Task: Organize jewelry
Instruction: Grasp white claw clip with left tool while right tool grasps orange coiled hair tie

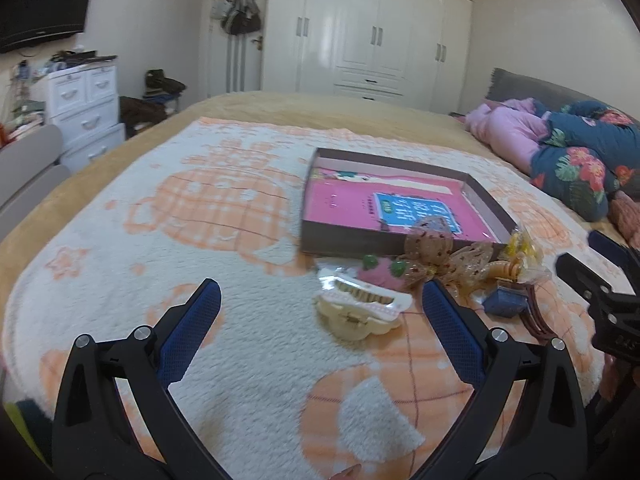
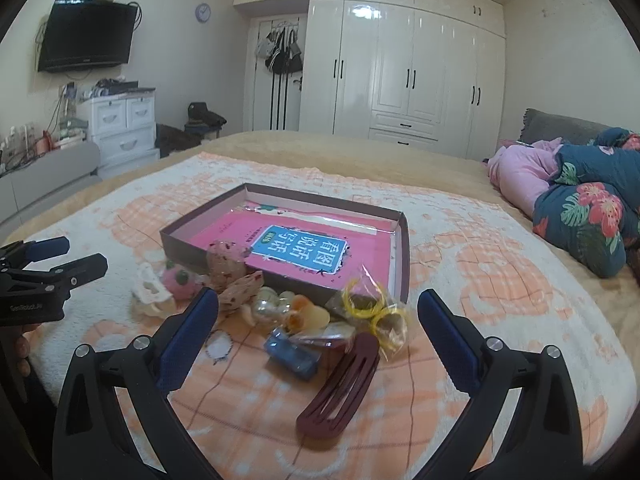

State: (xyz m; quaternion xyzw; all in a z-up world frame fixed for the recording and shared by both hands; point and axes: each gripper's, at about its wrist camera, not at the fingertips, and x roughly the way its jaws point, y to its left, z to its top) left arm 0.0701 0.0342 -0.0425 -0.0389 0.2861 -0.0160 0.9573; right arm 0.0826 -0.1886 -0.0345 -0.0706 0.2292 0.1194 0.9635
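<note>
A shallow brown box (image 1: 352, 245) (image 2: 192, 236) with a pink book inside lies on the blanket. Hair accessories are piled in front of it. A cream claw clip (image 1: 356, 314) (image 2: 150, 292) lies just ahead of my open, empty left gripper (image 1: 320, 304). A pink plush piece (image 1: 380, 274) (image 2: 180, 282), glittery bows (image 1: 448, 256) (image 2: 236, 276), a blue clip (image 1: 504, 300) (image 2: 294, 356), a dark red snap clip (image 2: 340, 388) (image 1: 534, 316) and bagged yellow rings (image 2: 376, 312) (image 1: 520, 252) lie there too. My right gripper (image 2: 318, 308) is open and empty above the pile.
The pile rests on a white and orange blanket (image 1: 200, 240) (image 2: 500, 280) over a bed. Floral pillows and pink bedding (image 1: 572, 160) (image 2: 580, 208) lie to the right. White drawers (image 1: 84, 108) and a wardrobe (image 2: 400, 68) stand beyond the bed.
</note>
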